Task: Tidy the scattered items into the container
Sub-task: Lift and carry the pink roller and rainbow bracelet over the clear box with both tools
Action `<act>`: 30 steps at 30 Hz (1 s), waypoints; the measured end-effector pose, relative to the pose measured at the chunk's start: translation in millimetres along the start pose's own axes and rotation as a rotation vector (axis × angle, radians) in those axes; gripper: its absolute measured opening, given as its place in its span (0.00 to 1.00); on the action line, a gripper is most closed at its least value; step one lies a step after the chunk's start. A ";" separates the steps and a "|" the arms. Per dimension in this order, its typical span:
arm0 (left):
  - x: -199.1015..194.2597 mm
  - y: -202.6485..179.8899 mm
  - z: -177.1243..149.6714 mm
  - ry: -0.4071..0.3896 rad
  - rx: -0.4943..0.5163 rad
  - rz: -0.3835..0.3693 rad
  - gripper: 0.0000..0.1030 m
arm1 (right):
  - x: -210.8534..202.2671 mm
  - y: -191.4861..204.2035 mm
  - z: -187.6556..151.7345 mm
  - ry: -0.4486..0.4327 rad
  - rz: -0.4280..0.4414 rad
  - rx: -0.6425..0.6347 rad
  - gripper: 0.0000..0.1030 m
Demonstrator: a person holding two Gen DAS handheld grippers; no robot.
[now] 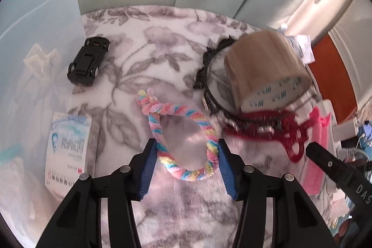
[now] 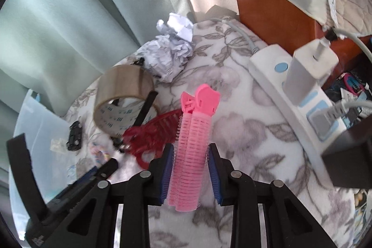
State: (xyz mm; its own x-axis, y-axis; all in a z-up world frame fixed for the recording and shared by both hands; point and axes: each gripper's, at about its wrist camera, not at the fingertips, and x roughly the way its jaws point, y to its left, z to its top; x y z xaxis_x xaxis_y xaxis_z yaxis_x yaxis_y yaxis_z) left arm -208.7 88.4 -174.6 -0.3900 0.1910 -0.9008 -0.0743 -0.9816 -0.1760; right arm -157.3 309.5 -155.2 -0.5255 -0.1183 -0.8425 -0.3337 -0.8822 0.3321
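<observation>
- Left gripper (image 1: 186,162) straddles a braided pastel rope ring (image 1: 183,136) lying on the flowered blanket (image 1: 162,57), jaws half open, pads touching its sides
- Right gripper (image 2: 190,173) is clamped on a pink ribbed hair roller clip (image 2: 191,145)

All items lie on one blanket (image 1: 162,38). In my left view, a rope ring (image 1: 183,138) sits between the fingers of my left gripper (image 1: 184,169), touching both pads. A toy car (image 1: 89,61) lies beyond it to the left, beside the wall of a container (image 1: 34,22). A packet (image 1: 69,150) leans at the container's edge, left of my fingers. Right of the ring, a tape roll (image 1: 265,66) rests on a headband (image 1: 209,76), with a claw clip (image 1: 267,129) just in front.

In my right view, a hair roller (image 2: 193,145) stands between the pads of my right gripper (image 2: 191,174), held. Crumpled paper (image 2: 172,48) lies behind the tape roll. A power strip (image 2: 288,94) runs along the right.
</observation>
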 end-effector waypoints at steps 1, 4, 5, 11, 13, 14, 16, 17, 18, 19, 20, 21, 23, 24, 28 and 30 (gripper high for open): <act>-3.2 -0.1 -4.5 0.007 0.002 0.005 0.50 | -1.5 0.1 -0.8 0.002 -0.002 0.000 0.30; -15.4 -0.4 -16.7 0.024 0.009 0.001 0.50 | -13.4 3.4 -7.2 0.000 0.012 0.003 0.30; -18.6 -1.1 -20.3 0.031 0.014 -0.003 0.50 | -18.5 5.7 -9.2 -0.005 0.017 0.000 0.30; -22.6 -7.7 -43.5 0.085 0.035 0.031 0.50 | -54.4 16.5 -20.5 -0.045 0.056 -0.027 0.30; -26.8 -9.4 -52.4 0.097 0.049 0.055 0.50 | -68.4 17.7 -27.0 -0.056 0.066 -0.025 0.30; -29.6 -9.7 -56.0 0.102 0.048 0.058 0.50 | -74.7 17.4 -29.3 -0.061 0.073 -0.021 0.30; -36.5 -9.9 -61.2 0.110 0.041 0.060 0.50 | -87.4 17.2 -32.9 -0.074 0.084 -0.015 0.30; -40.7 -10.7 -62.8 0.110 0.043 0.057 0.50 | -93.1 16.8 -34.1 -0.082 0.087 -0.014 0.30; -45.8 -12.0 -63.8 0.105 0.049 0.052 0.50 | -98.6 16.6 -35.1 -0.089 0.091 -0.014 0.30; -51.5 -13.6 -64.5 0.096 0.056 0.051 0.50 | -103.0 16.7 -35.6 -0.094 0.092 -0.016 0.30; -57.7 -15.2 -65.2 0.083 0.061 0.051 0.50 | -106.6 17.2 -35.9 -0.094 0.093 -0.019 0.30; -63.5 -16.9 -65.9 0.073 0.066 0.050 0.50 | -110.6 17.5 -36.0 -0.096 0.096 -0.020 0.30; -73.9 -21.3 -66.8 0.065 0.082 0.053 0.50 | -120.7 16.9 -37.4 -0.111 0.113 -0.016 0.30; -79.9 -24.6 -65.8 0.058 0.088 0.055 0.50 | -125.9 16.9 -38.6 -0.119 0.118 -0.018 0.30; -107.6 -40.0 -56.2 -0.015 0.114 0.023 0.50 | -142.7 17.7 -41.5 -0.137 0.127 -0.021 0.30; -114.9 -43.4 -38.5 -0.056 0.124 0.003 0.50 | -151.4 18.4 -41.3 -0.146 0.140 -0.014 0.30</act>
State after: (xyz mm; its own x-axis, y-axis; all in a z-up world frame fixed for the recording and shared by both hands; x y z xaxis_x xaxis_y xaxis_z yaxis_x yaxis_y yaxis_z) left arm -125.3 109.0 -78.8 -0.4408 0.1914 -0.8770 -0.1849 -0.9754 -0.1200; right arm -51.6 292.3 -39.0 -0.6742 -0.1742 -0.7177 -0.2390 -0.8680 0.4353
